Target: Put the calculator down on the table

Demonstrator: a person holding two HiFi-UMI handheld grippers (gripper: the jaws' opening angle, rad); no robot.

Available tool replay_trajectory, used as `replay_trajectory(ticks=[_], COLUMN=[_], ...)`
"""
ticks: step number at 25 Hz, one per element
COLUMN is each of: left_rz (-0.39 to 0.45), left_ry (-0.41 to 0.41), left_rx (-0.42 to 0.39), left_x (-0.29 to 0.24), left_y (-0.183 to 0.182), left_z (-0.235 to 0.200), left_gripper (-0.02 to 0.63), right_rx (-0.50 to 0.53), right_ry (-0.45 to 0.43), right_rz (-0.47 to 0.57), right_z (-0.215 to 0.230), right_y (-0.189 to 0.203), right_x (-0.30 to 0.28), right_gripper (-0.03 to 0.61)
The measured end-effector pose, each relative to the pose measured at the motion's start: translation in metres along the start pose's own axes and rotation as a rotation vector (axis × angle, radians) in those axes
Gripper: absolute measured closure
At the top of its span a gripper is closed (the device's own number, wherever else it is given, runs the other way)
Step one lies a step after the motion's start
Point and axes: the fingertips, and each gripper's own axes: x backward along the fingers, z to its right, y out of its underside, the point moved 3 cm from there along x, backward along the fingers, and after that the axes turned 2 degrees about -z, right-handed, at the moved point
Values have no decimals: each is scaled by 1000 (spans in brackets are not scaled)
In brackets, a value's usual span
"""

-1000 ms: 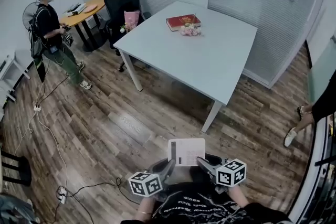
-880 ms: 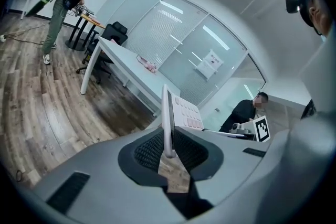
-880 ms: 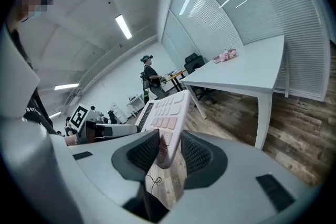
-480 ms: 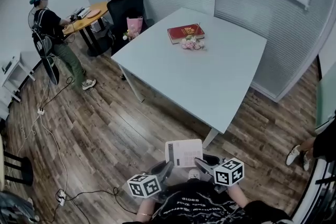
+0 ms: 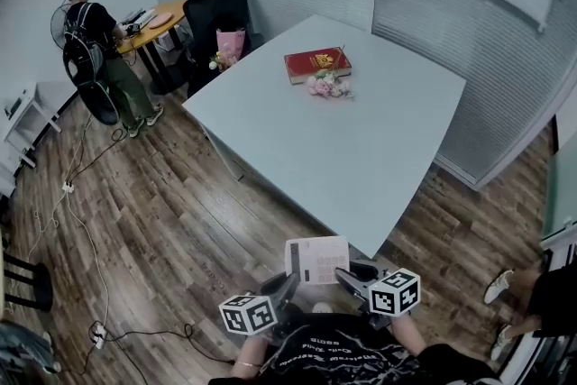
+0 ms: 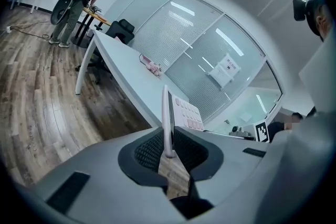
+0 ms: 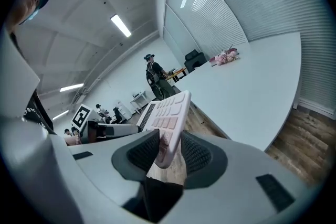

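Observation:
A white calculator (image 5: 317,259) with pale pink keys hangs in the air just in front of my chest, held by both grippers. My left gripper (image 5: 290,282) is shut on its left edge and my right gripper (image 5: 347,277) is shut on its right edge. In the left gripper view the calculator (image 6: 168,118) stands edge-on between the pads of the left gripper (image 6: 169,150). In the right gripper view the calculator (image 7: 167,113) shows its keys, pinched at a corner by the right gripper (image 7: 167,152). The white table (image 5: 379,140) begins just beyond the calculator.
A red book (image 5: 316,63) and pink flowers (image 5: 325,86) lie at the table's far side. A black chair (image 5: 213,9) stands at its far left corner. A person (image 5: 99,41) stands by a wooden desk at the left. Cables (image 5: 81,194) cross the wood floor.
Both grippers and the calculator have come nearer to the table's near corner, the hold unchanged. The person at the left has turned toward the wooden desk.

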Motion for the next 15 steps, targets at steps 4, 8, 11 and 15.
replay_trajectory(ticks=[4, 8, 11, 15], left_rz=[-3, -3, -20, -52], left_ry=[-6, 9, 38, 68], left_rx=[19, 40, 20, -28], left_x=[-11, -24, -39, -59], left_y=[-6, -19, -30, -54], left_z=[-5, -9, -12, -20], left_gripper=[546, 546, 546, 546], right_rx=[-26, -33, -48, -72], right_ry=[2, 18, 41, 82], right_rz=[8, 17, 34, 63], right_z=[10, 19, 30, 43], right_y=[-4, -16, -24, -40], right_x=[-5, -9, -12, -24], right_gripper=[442, 442, 442, 443])
